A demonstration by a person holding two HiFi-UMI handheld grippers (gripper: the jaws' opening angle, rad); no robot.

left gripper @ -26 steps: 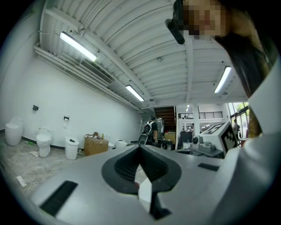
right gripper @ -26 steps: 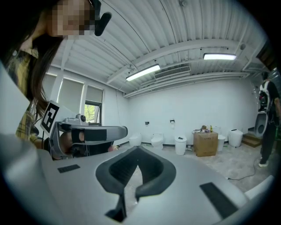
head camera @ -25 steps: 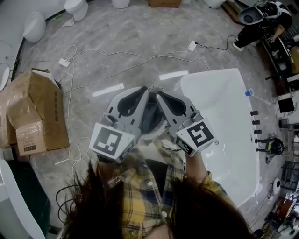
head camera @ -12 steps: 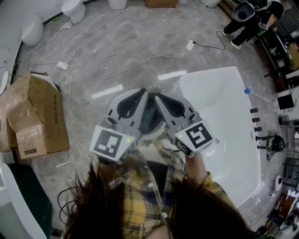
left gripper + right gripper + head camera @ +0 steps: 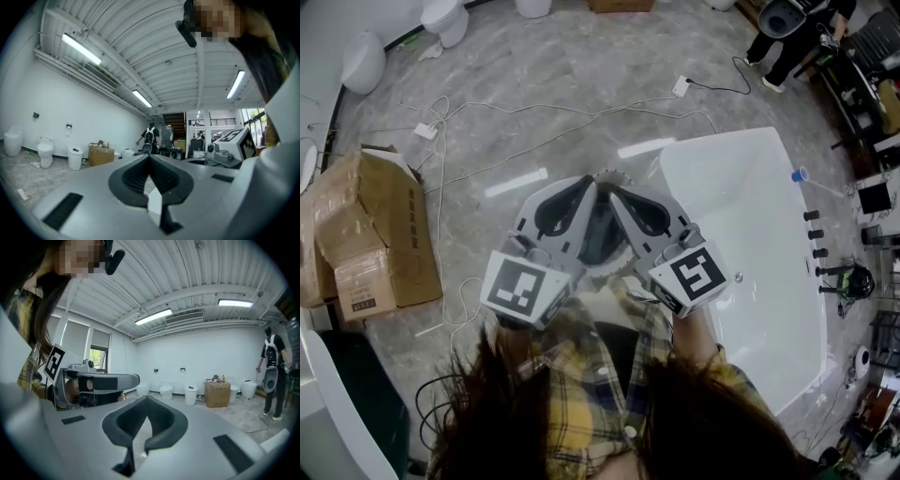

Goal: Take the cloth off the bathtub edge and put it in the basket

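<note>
Head view, nearest: a checked yellow shirt [image 5: 581, 394] and dark hair filled the bottom edge. Both grippers were held out close before the chest, side by side, which looked like a rest pose rather than a reach.
Left gripper [image 5: 592, 182]: jaws pressed together with nothing between them. Its own view looked level across the room, at no target.
Right gripper [image 5: 615, 190]: jaws likewise closed and empty, its tip almost meeting the left one's, so the pair formed a wedge.
Under the grippers: probably the basket [image 5: 609, 174], a round thing whose scalloped rim showed past the tips. The grippers covered most of its inside.
Cloth: not made out in any view. The visible bathtub edge was bare, so the cloth lay either hidden beneath the grippers or out of sight.
Bathtub [image 5: 759, 216]: white, just right of the grippers, near enough for an easy reach.
Farther: cables [image 5: 534, 117] ran across the marble floor, a cardboard box [image 5: 375, 234] stood at left, and toilets [image 5: 448, 17] lined the wall.
</note>
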